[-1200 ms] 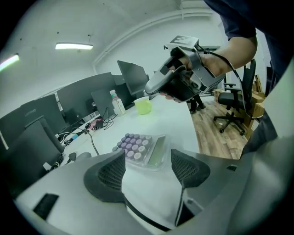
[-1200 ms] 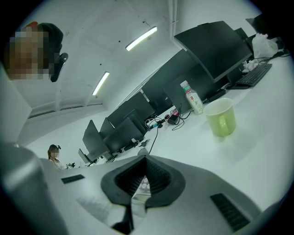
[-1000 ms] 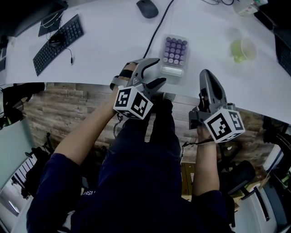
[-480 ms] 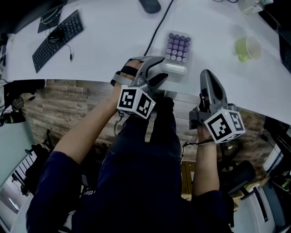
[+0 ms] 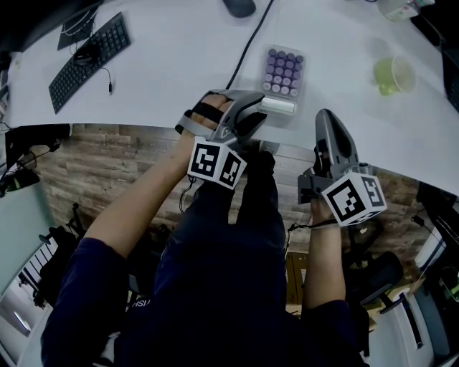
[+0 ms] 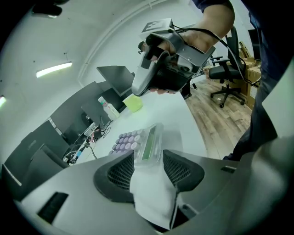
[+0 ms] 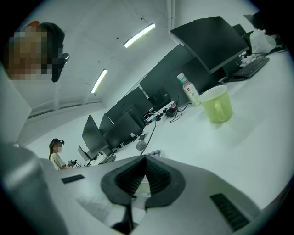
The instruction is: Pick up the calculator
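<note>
The calculator (image 5: 281,75), clear-cased with purple keys, lies flat near the front edge of the white desk (image 5: 172,72). My left gripper (image 5: 258,111) is at its near end. In the left gripper view the jaws are closing, with the calculator's (image 6: 142,141) display end between the fingertips; the left gripper (image 6: 149,154) still shows a bare gap behind that end. My right gripper (image 5: 324,116) hovers at the desk edge to the right of the calculator. In the right gripper view, the right gripper (image 7: 145,159) has its pads together and nothing between them.
A green cup (image 5: 391,74) stands to the right of the calculator, with a bottle (image 7: 188,89) and monitors (image 7: 206,43) behind it. A black cable (image 5: 247,46) runs back to a mouse (image 5: 239,7). A keyboard (image 5: 90,61) lies far left.
The left gripper's jaws have narrowed around the calculator's near end and the gripper has rolled a little. The right gripper has stayed where it was.
</note>
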A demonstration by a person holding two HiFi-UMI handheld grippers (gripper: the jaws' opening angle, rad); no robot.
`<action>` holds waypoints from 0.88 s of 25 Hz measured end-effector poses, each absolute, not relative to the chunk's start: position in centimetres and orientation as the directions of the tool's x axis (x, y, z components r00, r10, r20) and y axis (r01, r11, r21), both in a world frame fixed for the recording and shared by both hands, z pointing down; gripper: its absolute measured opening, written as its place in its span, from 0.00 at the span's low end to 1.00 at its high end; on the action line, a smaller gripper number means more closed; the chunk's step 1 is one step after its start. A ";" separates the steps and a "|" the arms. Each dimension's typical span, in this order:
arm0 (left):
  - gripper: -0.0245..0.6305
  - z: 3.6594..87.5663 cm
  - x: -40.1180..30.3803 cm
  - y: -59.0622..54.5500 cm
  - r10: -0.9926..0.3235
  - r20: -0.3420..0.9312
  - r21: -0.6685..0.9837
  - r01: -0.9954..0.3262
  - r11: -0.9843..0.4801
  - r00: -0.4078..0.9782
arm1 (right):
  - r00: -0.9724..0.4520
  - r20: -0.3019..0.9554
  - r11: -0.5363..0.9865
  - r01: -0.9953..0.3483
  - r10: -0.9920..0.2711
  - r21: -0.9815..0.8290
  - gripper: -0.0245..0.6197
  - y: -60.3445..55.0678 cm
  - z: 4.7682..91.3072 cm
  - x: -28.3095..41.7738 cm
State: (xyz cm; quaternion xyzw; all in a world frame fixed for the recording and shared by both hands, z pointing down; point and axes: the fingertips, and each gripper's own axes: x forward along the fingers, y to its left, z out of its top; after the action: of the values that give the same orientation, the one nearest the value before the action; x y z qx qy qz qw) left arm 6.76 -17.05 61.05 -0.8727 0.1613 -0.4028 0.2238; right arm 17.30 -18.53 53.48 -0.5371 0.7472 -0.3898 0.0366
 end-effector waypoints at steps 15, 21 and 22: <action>0.28 61.2 7.1 -16.6 -0.489 0.618 -0.601 -0.031 -0.798 0.616 | -0.420 0.368 0.114 -0.773 -0.830 -0.624 0.05 -18.0 54.1 17.2; 0.25 61.3 7.2 -16.4 -0.505 0.617 -0.623 -0.018 -0.782 0.603 | -0.419 0.371 0.112 -0.773 -0.829 -0.625 0.05 -17.5 54.3 17.3; 0.25 61.3 7.2 -16.3 -0.508 0.616 -0.626 -0.017 -0.780 0.602 | -0.419 0.371 0.111 -0.773 -0.829 -0.625 0.05 -17.5 54.4 17.3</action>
State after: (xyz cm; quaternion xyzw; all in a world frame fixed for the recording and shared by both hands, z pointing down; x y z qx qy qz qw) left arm 7.17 -16.35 61.30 -0.8455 0.1552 -0.4183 0.2933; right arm 17.32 -17.46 54.40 -0.5377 0.7446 -0.3940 0.0353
